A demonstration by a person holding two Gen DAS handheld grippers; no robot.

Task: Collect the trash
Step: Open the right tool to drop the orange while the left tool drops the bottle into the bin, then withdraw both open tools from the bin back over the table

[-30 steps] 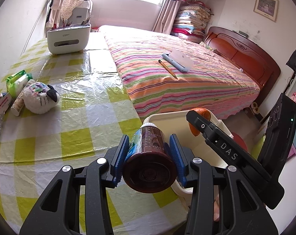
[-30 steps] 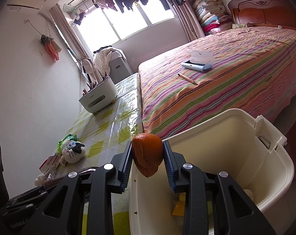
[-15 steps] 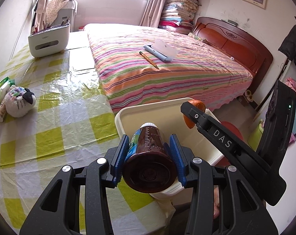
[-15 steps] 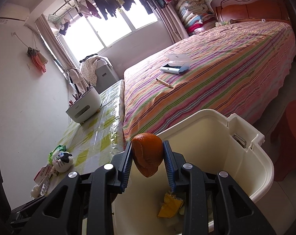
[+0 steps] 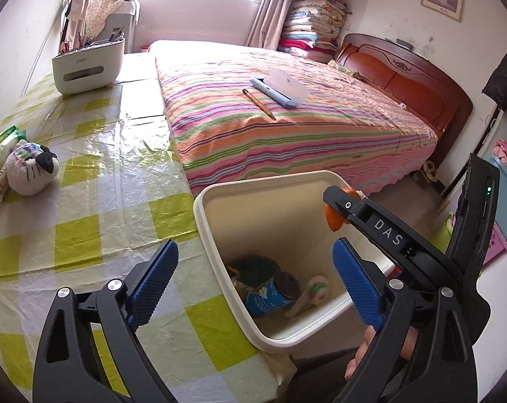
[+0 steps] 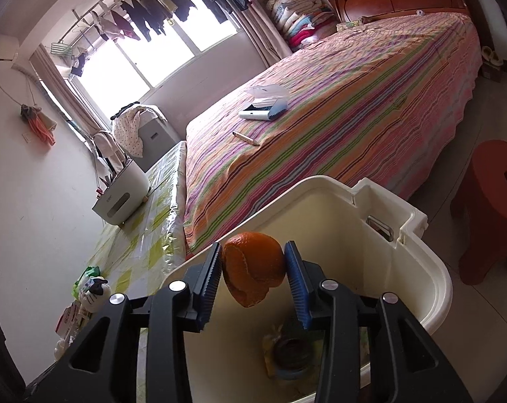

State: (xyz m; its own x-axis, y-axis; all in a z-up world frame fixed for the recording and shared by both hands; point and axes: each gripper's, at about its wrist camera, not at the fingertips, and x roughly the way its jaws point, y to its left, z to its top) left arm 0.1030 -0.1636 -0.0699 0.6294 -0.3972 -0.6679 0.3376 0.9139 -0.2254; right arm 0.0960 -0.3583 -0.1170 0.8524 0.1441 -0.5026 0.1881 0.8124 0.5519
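Observation:
A cream trash bin (image 5: 209, 235) stands against the table's edge. My left gripper (image 5: 255, 248) hangs over it with its jaws opening wide and nothing between them. The brown bottle with a blue label (image 5: 273, 292) lies on the bin's bottom among other scraps. In the right wrist view my right gripper (image 6: 253, 263) is above the same bin (image 6: 438, 288). Its jaws are opening, and the orange peel (image 6: 253, 268) still sits between the blue pads, touching both. That peel (image 5: 334, 223) also shows at the right gripper's tip in the left wrist view.
The table wears a yellow-checked plastic cloth (image 5: 85, 201), with a plush cat (image 5: 32, 171), a green packet (image 5: 3, 142) and a white organiser (image 5: 87, 65). A striped bed (image 5: 287, 134) lies behind the bin. A red stool (image 6: 488, 208) stands on the floor at the right.
The left jaws opened wide and the brown bottle dropped into the bin. The right jaws widened around the orange peel, which sprang out fuller. Both grippers shifted further over the bin.

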